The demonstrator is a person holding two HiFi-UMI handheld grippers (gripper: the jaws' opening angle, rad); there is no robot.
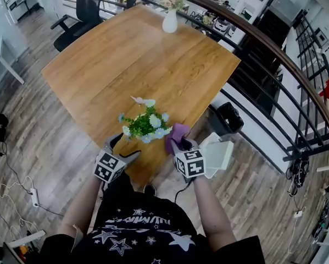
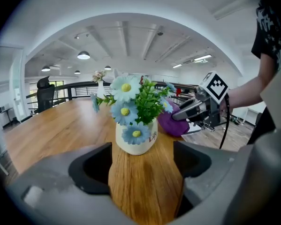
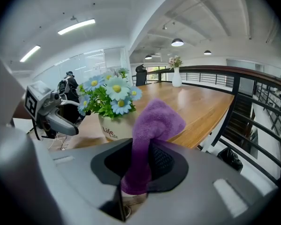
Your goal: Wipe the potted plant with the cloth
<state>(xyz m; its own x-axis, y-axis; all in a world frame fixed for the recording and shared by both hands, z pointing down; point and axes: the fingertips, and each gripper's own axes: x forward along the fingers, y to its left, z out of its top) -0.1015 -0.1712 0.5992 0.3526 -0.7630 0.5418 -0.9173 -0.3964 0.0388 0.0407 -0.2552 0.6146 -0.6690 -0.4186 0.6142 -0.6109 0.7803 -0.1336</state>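
Observation:
A small white pot of blue and white flowers stands near the front corner of the wooden table. My left gripper is open just short of the pot, with bare tabletop between its jaws in the left gripper view. My right gripper is shut on a purple cloth, held up close to the right side of the pot. The cloth shows behind the plant from the left.
A white vase with flowers stands at the table's far edge. A black office chair is at the back left. A railing runs along the right, with a black bin below it and a white stool next to my right hand.

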